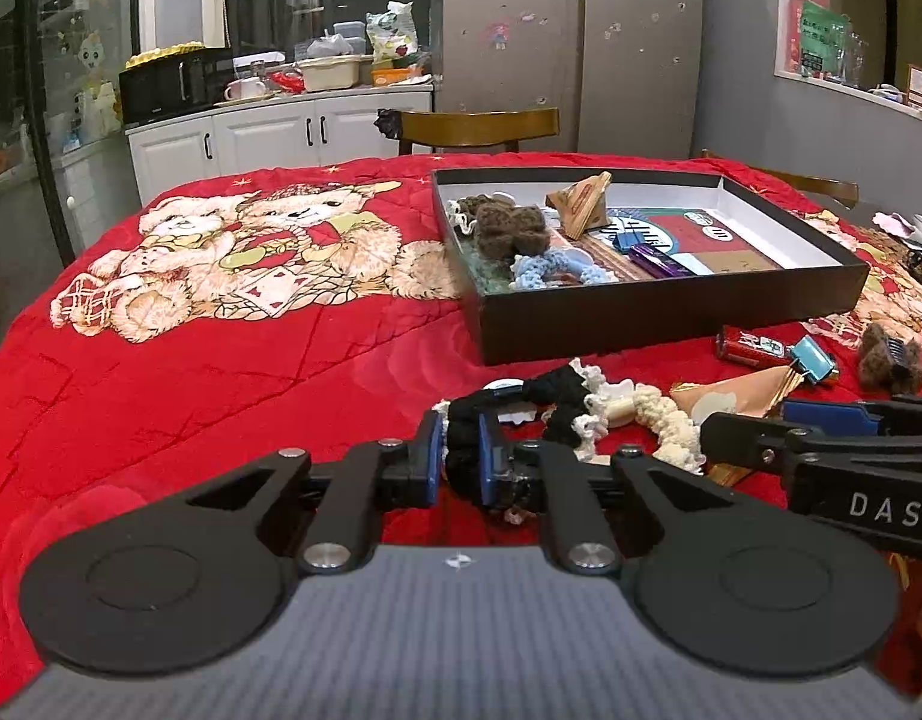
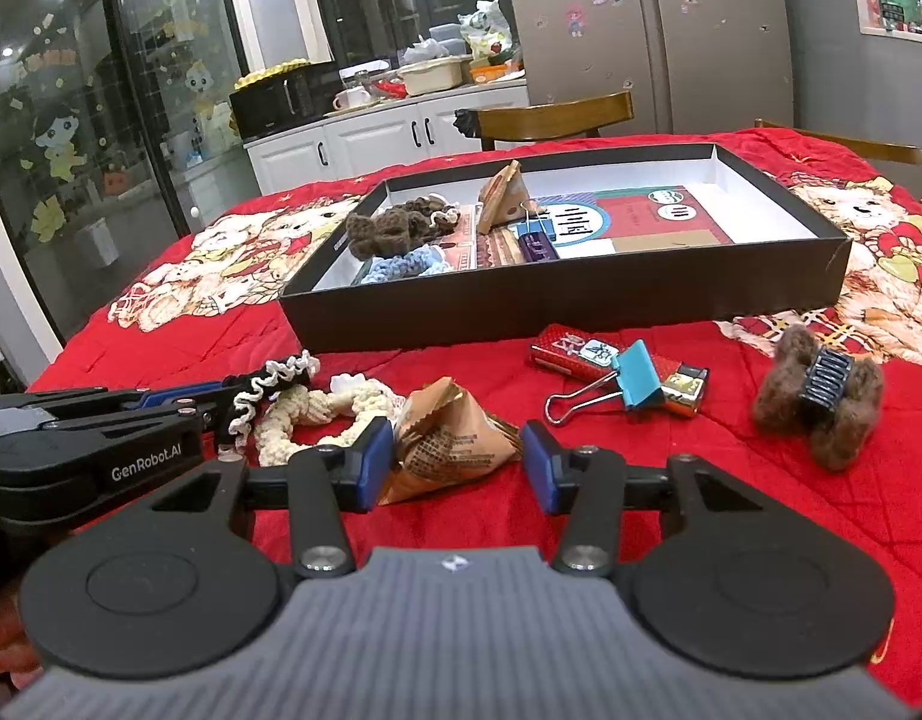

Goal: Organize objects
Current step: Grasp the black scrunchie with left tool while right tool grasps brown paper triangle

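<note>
My left gripper (image 1: 461,456) is shut on a black scrunchie with white frill (image 1: 551,387) that lies on the red quilt; in the right wrist view the left gripper (image 2: 215,402) reaches in from the left onto that scrunchie (image 2: 263,390). A brown paper triangular packet (image 2: 455,444) lies between the blue pads of my right gripper (image 2: 458,462). The left pad touches the packet's edge, and a thin gap shows at the right pad. A cream scrunchie (image 2: 317,414) rests beside the black one. The black box (image 2: 581,300) behind holds knitted pieces, a packet and clips.
To the right on the quilt lie a red pack (image 2: 560,351), a blue binder clip (image 2: 638,375) and a brown fuzzy hair claw (image 2: 821,402). Wooden chairs (image 1: 479,126) stand at the table's far edge. White cabinets and a fridge are behind.
</note>
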`<state>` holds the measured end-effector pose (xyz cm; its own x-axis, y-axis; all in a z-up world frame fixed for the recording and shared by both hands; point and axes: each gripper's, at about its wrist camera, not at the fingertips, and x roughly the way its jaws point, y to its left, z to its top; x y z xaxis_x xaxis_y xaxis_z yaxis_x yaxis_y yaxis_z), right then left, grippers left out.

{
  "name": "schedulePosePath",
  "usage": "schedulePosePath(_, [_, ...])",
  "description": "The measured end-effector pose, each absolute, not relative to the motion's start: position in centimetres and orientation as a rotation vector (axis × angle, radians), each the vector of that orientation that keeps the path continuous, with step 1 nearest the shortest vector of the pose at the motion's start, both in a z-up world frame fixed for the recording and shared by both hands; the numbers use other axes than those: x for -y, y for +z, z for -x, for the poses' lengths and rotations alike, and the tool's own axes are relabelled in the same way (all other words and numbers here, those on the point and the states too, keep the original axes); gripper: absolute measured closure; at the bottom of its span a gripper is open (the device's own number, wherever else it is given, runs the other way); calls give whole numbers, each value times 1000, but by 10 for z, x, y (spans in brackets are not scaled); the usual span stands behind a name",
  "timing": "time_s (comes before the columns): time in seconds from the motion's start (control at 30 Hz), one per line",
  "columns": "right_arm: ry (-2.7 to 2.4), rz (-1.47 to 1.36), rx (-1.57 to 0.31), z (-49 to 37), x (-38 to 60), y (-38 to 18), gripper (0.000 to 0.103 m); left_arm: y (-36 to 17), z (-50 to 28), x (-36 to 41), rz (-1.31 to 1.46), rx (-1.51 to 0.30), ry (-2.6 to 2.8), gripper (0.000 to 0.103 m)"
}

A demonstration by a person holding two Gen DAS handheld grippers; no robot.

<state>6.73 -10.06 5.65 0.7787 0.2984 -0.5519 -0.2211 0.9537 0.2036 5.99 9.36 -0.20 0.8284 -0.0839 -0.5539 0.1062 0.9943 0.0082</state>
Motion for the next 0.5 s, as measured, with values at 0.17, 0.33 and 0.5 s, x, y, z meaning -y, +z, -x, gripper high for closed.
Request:
schedulePosePath(0.17, [271,-130,-612,-67,101,57,54,-1,-60,-96,-26,-587,-71,88])
schedulePosePath(0.33, [271,-131,-606,-65,101,58,55,3,-57,-100,-28,-556,-18,88])
schedulePosePath(0.5, [273,-163,-599,-65,105,60,55,7,-57,-107,-11,-531,26,88])
